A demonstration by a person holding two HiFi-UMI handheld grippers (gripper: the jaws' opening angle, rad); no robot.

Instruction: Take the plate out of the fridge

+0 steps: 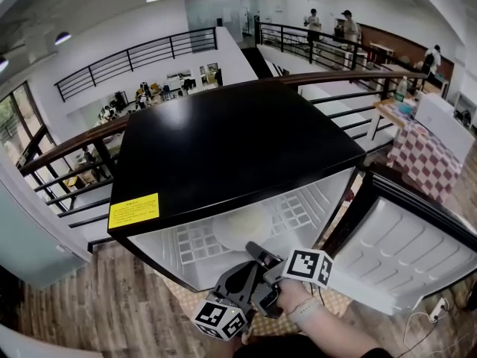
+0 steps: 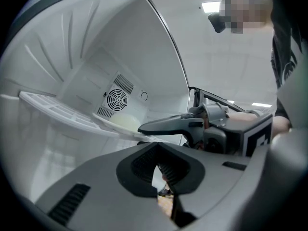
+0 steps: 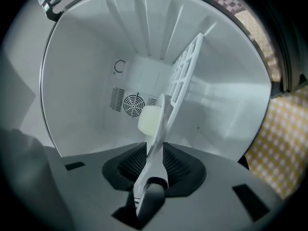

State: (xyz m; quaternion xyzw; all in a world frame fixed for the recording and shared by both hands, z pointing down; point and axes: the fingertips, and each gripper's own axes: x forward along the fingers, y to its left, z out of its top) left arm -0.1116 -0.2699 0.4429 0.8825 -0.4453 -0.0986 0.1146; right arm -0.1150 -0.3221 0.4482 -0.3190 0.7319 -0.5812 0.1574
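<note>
The pale plate point(image 1: 240, 228) lay near the front of the white wire shelf point(image 1: 186, 246) inside the open fridge point(image 1: 223, 148), within easy reach. The right tool point(image 3: 155, 153) was turned so one jaw sat above and one below. Its jaws were partly closed, pads against a white edge, apparently the plate's rim, probably to slide it out level. The left tool point(image 2: 156, 170) hung alongside, jaws together on nothing.

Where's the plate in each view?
Head view: plate low centre, on the fridge's white grid shelf.
Left gripper view: centre-left, on that shelf.
Right gripper view: edge-on at centre, between the jaws of the right gripper.
Shared landmark: the grid shelf.
</note>
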